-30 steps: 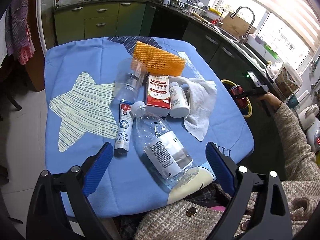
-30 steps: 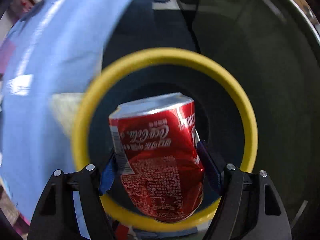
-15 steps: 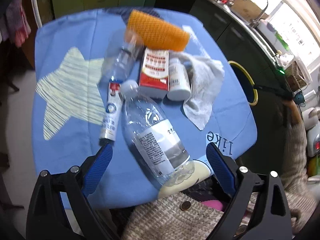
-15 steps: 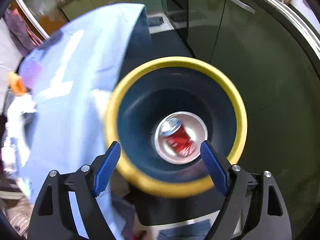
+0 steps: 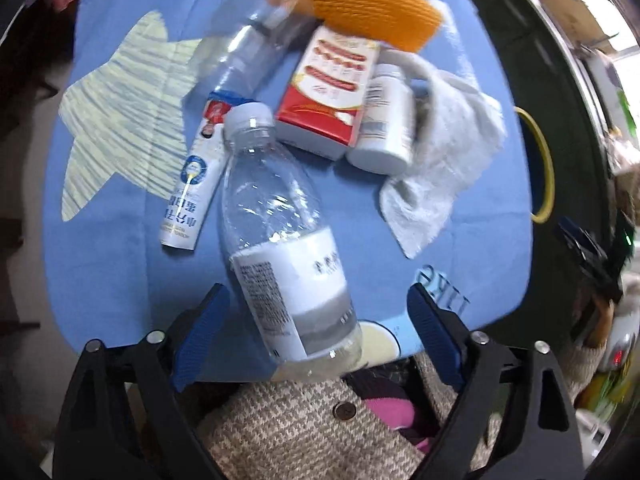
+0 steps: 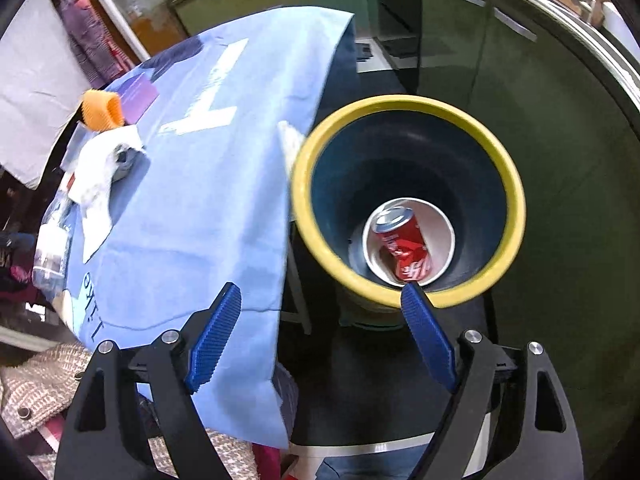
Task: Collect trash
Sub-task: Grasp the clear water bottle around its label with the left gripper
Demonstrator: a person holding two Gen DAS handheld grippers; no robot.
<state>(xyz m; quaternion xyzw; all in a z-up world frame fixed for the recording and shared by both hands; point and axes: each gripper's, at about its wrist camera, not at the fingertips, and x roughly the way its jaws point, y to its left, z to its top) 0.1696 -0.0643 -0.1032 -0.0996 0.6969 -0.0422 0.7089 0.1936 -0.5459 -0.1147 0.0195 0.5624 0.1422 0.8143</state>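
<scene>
My left gripper (image 5: pixel 316 320) is open, its jaws on either side of the base of a clear plastic water bottle (image 5: pixel 276 240) that lies on the blue tablecloth (image 5: pixel 100 260). Behind it lie a white tube (image 5: pixel 188 192), a red-and-white carton (image 5: pixel 328 88), a white pill bottle (image 5: pixel 384 120), a crumpled tissue (image 5: pixel 444 160), another clear bottle (image 5: pixel 248 52) and an orange foam net (image 5: pixel 360 0). My right gripper (image 6: pixel 320 320) is open and empty, above and in front of the yellow-rimmed bin (image 6: pixel 508 176). A red cola can (image 6: pixel 404 244) lies at the bin's bottom.
The bin stands on the dark floor just right of the table's edge; its rim also shows in the left wrist view (image 5: pixel 546 164). Green kitchen cabinets (image 6: pixel 500 60) run behind it. The person's knitted sweater (image 5: pixel 288 428) is below the left gripper.
My right gripper opened and the cola can dropped into the bin; the gripper has since pulled up and back. My left gripper moved forward and down toward the water bottle.
</scene>
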